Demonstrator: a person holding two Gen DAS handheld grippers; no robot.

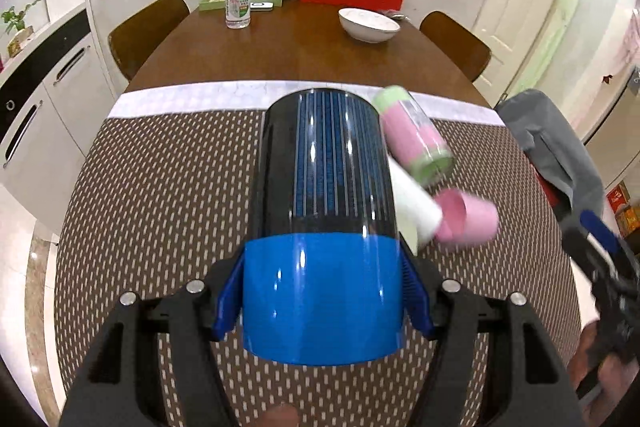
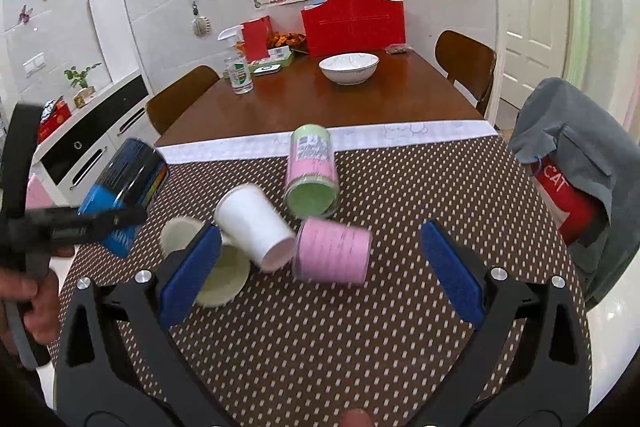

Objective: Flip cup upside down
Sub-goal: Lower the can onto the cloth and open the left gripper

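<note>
My left gripper [image 1: 322, 301] is shut on a blue and black cup [image 1: 324, 227], held off the mat and lying along the fingers; it also shows at the left of the right wrist view [image 2: 122, 195], tilted. My right gripper [image 2: 320, 271] is open and empty above the mat, and appears at the right edge of the left wrist view [image 1: 600, 247]. On the mat lie a white cup [image 2: 256, 227], a pink cup [image 2: 332, 251], a pink and green cup [image 2: 312, 173] and a pale green cup [image 2: 216, 267], all on their sides.
A brown dotted mat [image 2: 320, 327] covers the near table. Further back stand a white bowl [image 2: 348, 67], a spray bottle [image 2: 238, 67], a red bag [image 2: 352, 23] and a tray of items. A chair with grey cloth [image 2: 576, 163] is at the right.
</note>
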